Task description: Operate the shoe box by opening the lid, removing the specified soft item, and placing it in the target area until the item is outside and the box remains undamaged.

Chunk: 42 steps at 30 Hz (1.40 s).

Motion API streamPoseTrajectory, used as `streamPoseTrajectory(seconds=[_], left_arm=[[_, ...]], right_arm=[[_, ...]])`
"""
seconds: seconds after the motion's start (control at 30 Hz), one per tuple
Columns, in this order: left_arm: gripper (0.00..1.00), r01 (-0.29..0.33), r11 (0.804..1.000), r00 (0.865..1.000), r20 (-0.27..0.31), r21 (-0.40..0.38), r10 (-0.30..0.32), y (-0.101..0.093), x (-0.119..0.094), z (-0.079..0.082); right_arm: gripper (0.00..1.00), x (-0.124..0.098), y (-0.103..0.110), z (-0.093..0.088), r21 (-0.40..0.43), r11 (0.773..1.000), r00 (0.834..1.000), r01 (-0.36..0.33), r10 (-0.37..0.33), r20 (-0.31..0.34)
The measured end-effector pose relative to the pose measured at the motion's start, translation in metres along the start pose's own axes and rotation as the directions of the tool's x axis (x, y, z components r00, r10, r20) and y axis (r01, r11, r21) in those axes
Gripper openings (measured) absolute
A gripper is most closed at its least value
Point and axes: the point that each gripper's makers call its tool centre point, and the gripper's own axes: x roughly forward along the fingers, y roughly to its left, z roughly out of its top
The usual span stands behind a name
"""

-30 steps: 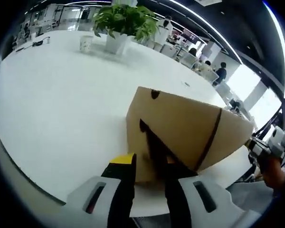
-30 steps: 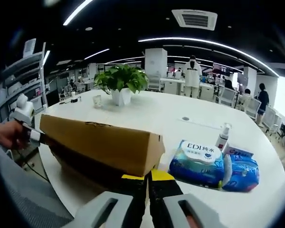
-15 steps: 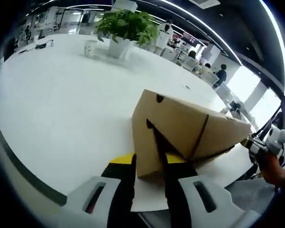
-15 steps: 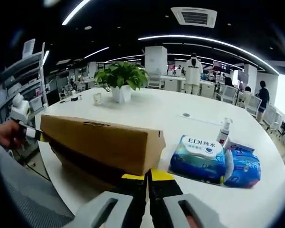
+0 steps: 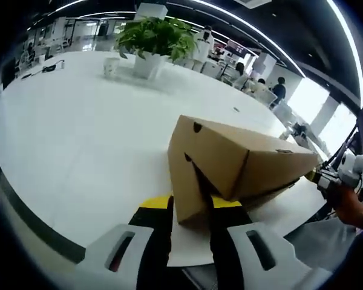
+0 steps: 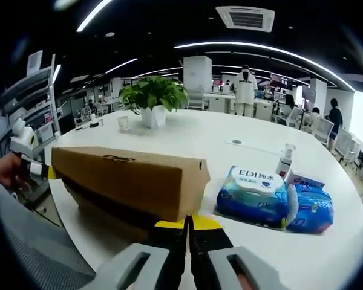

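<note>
The brown cardboard shoe box (image 5: 230, 166) lies on the round white desk (image 5: 78, 133) near its edge, and its lid (image 6: 130, 178) is tilted up off the base, leaving a dark gap along the long side. In the left gripper view, the left gripper (image 5: 190, 211) sits at 6 o'clock with its fingers (image 5: 157, 232) nearly together, pinching the lid's end flap. In the right gripper view, the right gripper (image 6: 189, 226) also sits at 6 o'clock at the opposite end, its fingers (image 6: 172, 238) almost closed under the lid's corner; a grip on the cardboard looks likely, though the contact itself is hidden. The soft item is out of sight, presumably inside.

Risks from here: lifting one end faster than the other could twist and crease the lid or tear the pinched flap. The box stands close to the desk edge, so a pull toward the person could drag it off. At 3 o'clock in the right gripper view, two blue wet-wipe packs (image 6: 272, 199) and a small spray bottle (image 6: 284, 163) lie close enough for a swinging lid to knock.
</note>
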Motion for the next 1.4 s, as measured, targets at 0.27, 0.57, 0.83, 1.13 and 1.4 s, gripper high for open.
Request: streamPoseTrajectory(seconds=[0.27,0.57,0.83,1.13,1.4], left_arm=[[0.22,0.001,1.0,1.0,0.0,0.009,-0.001,0.001,-0.002,-0.002],[0.23,-0.003,0.999,1.0,-0.001,0.051,0.003,0.001,-0.004,-0.003],[0.23,-0.013,0.995,1.0,0.006,0.102,0.013,0.001,-0.008,-0.001],[0.23,-0.019,0.994,1.0,0.015,0.111,0.017,0.004,-0.014,-0.002],[0.23,-0.02,0.992,1.0,0.014,0.123,0.018,0.004,-0.016,-0.004]], right_arm=[[0.0,0.002,0.001,-0.005,-0.003,1.0,1.0,-0.005,0.005,-0.014],[0.0,0.003,0.001,-0.008,-0.001,1.0,1.0,-0.002,0.002,-0.02],[0.0,0.003,0.0,-0.009,0.005,1.0,1.0,-0.001,0.001,-0.019],[0.0,0.002,-0.001,-0.01,0.005,1.0,1.0,0.002,-0.002,-0.017],[0.0,0.002,-0.002,-0.014,-0.002,1.0,1.0,0.007,-0.007,-0.024]])
